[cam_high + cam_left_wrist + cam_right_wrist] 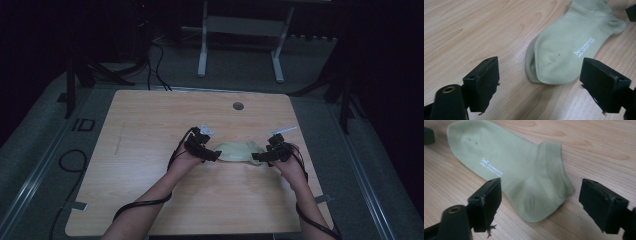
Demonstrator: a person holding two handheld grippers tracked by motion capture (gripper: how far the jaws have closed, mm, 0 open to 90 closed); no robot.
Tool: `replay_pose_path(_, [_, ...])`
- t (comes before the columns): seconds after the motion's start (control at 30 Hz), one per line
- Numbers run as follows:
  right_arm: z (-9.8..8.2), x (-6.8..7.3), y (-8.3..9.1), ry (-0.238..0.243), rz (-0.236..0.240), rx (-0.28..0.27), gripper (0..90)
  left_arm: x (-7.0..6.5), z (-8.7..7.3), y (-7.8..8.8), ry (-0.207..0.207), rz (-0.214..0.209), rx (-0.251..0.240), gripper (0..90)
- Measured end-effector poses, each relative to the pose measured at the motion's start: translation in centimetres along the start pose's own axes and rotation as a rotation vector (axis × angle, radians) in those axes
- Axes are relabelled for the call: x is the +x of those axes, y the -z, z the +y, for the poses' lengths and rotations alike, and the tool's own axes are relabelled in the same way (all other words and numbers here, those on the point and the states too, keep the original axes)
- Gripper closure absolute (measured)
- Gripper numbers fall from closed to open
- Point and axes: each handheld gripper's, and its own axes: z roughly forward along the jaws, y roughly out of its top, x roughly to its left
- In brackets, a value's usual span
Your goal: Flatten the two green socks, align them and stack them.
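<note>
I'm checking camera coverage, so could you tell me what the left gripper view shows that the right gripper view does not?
The left gripper view shows the toe end of the pale green socks, where two layers lie stacked with one edge peeking out.

The right gripper view shows the ribbed cuff and the heel end nearest its jaws.

Both show the white logo print, the wooden table, and open jaws with nothing between them: the left gripper and the right gripper.

Dim, dark-edged overhead; brighter close-ups
</note>
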Motion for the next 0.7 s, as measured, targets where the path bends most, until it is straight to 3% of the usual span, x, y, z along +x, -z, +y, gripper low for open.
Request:
replay_pose_path(0.1, [-0.5,0.1,0.2,0.009,0.008,-0.037,16.0,-0.5,-0.5,0.8,-0.018,0.019,-0.037,13.9])
replay_pose_path(0.17, [-0.9,0.3,0.2,0.023,0.034,-0.058,14.1,-0.8,-0.9,1.3,-0.008,0.008,-0.058,13.7])
replay_pose_path(0.27, [-1.4,0.6,0.3,0.067,0.006,-0.057,13.9,-1.1,-1.6,1.7,-0.027,0.0,-0.049,13.5])
replay_pose_path(0.4, [-1.9,0.5,0.4,0.066,-0.003,-0.072,13.9,-1.0,-2.6,2.2,-0.018,-0.006,-0.035,13.5])
replay_pose_path(0.7, [-3.0,0.1,0.5,0.081,-0.023,-0.043,13.9,-0.1,-4.8,3.6,0.015,-0.013,-0.024,13.5])
